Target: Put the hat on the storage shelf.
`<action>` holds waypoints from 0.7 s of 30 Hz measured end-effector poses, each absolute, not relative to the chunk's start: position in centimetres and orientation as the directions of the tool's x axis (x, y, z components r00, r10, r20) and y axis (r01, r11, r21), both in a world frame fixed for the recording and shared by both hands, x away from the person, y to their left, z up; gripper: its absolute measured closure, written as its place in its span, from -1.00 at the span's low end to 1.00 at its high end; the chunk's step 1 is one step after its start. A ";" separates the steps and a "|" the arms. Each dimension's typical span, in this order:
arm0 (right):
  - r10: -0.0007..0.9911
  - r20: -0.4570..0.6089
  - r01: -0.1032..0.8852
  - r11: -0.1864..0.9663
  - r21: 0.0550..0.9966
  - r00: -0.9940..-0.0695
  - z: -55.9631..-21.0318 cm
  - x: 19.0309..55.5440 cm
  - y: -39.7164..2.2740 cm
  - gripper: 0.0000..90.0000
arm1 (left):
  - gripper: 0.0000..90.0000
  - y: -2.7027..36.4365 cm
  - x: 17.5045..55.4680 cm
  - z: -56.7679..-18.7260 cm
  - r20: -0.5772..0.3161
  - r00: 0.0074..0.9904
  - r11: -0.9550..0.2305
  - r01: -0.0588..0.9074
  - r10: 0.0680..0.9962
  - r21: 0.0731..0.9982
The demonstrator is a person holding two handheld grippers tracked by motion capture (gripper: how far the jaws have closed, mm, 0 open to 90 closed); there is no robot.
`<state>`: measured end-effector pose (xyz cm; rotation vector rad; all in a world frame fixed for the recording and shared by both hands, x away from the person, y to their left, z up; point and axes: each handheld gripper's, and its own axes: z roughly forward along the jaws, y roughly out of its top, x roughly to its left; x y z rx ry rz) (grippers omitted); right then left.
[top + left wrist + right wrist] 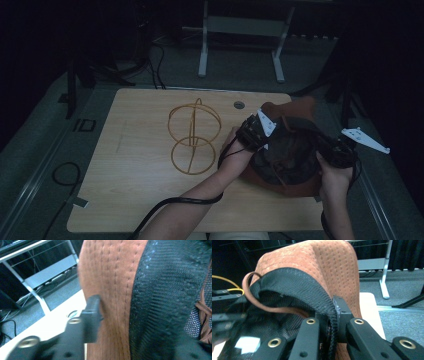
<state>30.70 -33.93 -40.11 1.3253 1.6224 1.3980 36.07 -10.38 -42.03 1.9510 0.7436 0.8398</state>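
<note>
Pinched between my right gripper [331, 333] jaws, the hat [287, 150] rim's black mesh edge stretches across toward my left gripper [140, 322], clamped opposite.

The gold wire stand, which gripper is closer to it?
Left. The left gripper grips the hat just right of the wire stand; the right gripper holds the hat's far side.

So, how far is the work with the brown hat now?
Done: both claws grip the brown hat, upside down, mesh lining showing. The right claw pinches the black band; the left claw holds the brim. In hand: holding it open. Left: perhaps placing it on the gold wire stand, which stands bare.
</note>
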 end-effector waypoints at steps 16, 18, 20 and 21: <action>0.933 0.109 0.269 -0.014 0.963 -0.343 -41.2 28.4 -33.2 0.64 | 0.93 -9.4 35.6 -40.3 0.272 0.604 -0.429 0.129 0.749 0.894; 0.926 0.108 0.268 -0.007 0.963 -0.363 -41.3 28.0 -33.3 0.55 | 0.93 -9.4 35.5 -40.1 0.274 0.599 -0.424 0.122 0.752 0.898; 0.910 0.098 0.280 0.021 0.960 -0.403 -41.3 27.2 -33.4 0.32 | 0.94 -9.2 35.5 -39.9 0.278 0.597 -0.424 0.116 0.753 0.898; 0.899 0.100 0.278 0.025 0.960 -0.425 -41.3 26.8 -33.5 0.28 | 0.94 -9.1 35.4 -39.8 0.279 0.596 -0.422 0.110 0.753 0.900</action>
